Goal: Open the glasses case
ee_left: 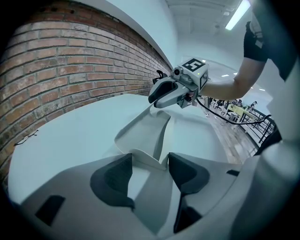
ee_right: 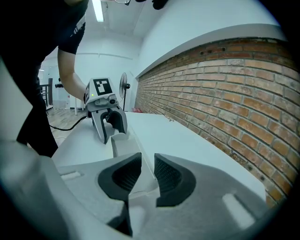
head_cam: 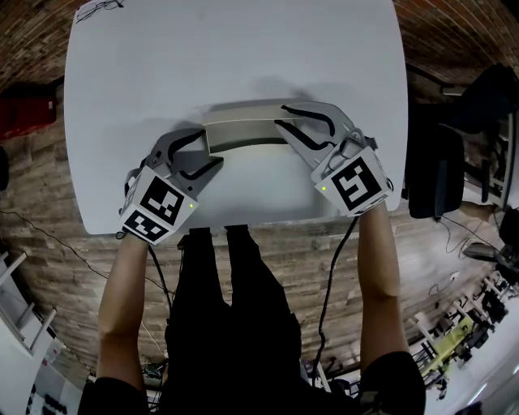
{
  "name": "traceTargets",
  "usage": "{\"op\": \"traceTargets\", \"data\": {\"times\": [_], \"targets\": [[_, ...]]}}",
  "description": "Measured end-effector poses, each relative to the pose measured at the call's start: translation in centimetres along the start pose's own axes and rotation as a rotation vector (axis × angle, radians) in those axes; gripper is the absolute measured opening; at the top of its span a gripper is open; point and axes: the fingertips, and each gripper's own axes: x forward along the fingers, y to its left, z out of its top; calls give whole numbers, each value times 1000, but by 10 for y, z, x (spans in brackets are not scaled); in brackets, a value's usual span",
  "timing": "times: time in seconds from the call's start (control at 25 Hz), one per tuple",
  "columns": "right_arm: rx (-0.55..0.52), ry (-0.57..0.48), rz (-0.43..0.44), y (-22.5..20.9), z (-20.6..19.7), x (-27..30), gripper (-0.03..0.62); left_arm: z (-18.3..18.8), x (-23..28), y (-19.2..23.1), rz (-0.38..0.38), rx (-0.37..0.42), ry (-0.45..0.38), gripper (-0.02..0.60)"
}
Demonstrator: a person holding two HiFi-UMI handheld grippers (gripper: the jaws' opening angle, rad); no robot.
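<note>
A pale grey glasses case (head_cam: 243, 130) lies across the middle of the white table (head_cam: 243, 49). My left gripper (head_cam: 212, 147) is at the case's left end, and in the left gripper view that end of the case (ee_left: 140, 133) spans the wide gap between its pads, so the left gripper (ee_left: 149, 161) is shut on it. My right gripper (head_cam: 281, 116) is at the right end. Its pads stand close together on a thin edge of the case (ee_right: 123, 145), with the right gripper (ee_right: 147, 165) shut on it. From the left gripper view that edge looks lifted under the right gripper (ee_left: 157, 99).
A pair of dark-framed glasses (head_cam: 99, 8) lies at the table's far left corner. A dark chair (head_cam: 438, 170) stands off the table's right side and a red object (head_cam: 28, 113) off its left. A brick wall (ee_right: 225, 93) runs behind the table.
</note>
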Motion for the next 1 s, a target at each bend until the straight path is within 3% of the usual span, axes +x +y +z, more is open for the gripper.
{"op": "traceTargets", "data": {"times": [0.24, 0.4, 0.56, 0.72, 1.0], "targets": [[-5, -1, -4, -9, -1, 5, 89, 0, 0, -2, 0, 2, -5, 245], [50, -34, -19, -15, -4, 10, 81, 0, 1, -1, 1, 6, -10, 245], [-13, 6, 2, -19, -5, 15, 77, -2, 0, 0, 3, 8, -10, 245], [58, -29, -15, -25, -7, 19, 74, 0, 0, -1, 2, 9, -12, 245], [47, -12, 1, -33, -12, 25, 71, 2, 0, 1, 14, 15, -17, 239]]}}
